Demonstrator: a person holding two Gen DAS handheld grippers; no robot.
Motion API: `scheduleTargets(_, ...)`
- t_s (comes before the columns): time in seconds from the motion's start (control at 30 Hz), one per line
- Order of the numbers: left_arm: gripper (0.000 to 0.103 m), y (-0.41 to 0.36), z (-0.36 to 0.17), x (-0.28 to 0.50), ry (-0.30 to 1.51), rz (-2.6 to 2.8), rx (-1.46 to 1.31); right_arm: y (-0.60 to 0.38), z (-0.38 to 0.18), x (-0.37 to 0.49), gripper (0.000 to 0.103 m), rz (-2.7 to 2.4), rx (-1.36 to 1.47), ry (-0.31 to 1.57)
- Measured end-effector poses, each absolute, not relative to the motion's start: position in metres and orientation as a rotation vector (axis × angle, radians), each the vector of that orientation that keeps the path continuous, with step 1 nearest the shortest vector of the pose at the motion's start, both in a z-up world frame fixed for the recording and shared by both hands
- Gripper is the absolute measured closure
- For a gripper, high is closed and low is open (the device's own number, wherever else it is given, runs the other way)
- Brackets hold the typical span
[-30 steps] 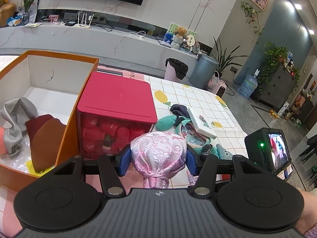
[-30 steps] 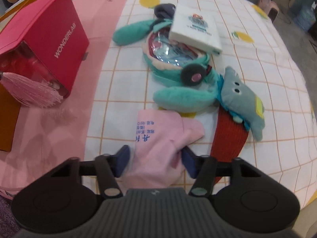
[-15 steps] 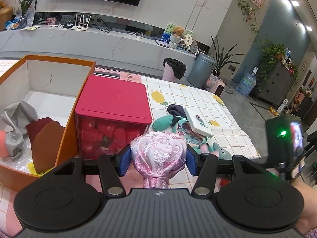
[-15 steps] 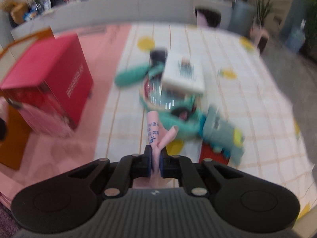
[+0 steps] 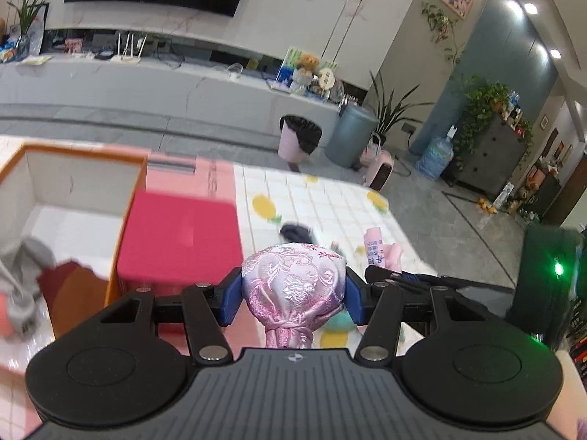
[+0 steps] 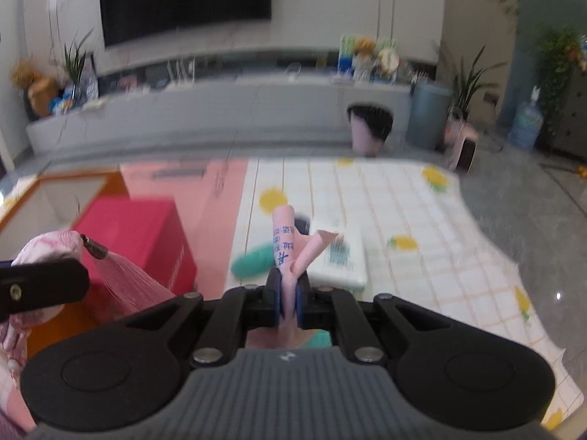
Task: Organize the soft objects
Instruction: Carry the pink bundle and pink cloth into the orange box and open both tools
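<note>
Pink brocade drawstring pouch [image 5: 293,282] sits clamped in the left gripper [image 5: 293,295] above the table; right gripper [image 6: 288,300], pinched nearly shut, lifts a thin pink printed cloth [image 6: 290,253] that could slip free.

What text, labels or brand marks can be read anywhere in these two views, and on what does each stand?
Nothing reads cleanly.
Blue printed characters on the pink cloth held in the right tool: too blurred to read.
Pale lettering on the side of the red box: blurred, unreadable.
Blue print on the white box on the table: unreadable.
Small emblem on each tool's grey body: a sign, no letters.
The pink brocade pouch in the left tool: woven pattern, no text.
</note>
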State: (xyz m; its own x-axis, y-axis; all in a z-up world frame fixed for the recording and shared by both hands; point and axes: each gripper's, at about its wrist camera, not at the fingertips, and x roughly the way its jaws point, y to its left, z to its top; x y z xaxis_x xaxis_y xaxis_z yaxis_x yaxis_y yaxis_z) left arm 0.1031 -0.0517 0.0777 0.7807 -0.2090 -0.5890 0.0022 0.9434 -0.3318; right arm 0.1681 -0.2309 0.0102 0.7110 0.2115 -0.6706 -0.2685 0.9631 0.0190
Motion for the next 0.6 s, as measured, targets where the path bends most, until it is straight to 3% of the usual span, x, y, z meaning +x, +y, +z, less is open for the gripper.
scheduleTargets(0.4, 0.040, -0.008, 0.162, 0.106, 0.469, 0.029, -0.153, -0.197, 0.096, 0.161, 0.098, 0.233, -0.036, 0.434)
scheduleTargets(0.6, 0.040, 0.036, 0.171, 0.097, 0.423, 0.123, -0.136, -0.150, 0.130, 0.161, 0.098, 0.365, -0.019, 0.292)
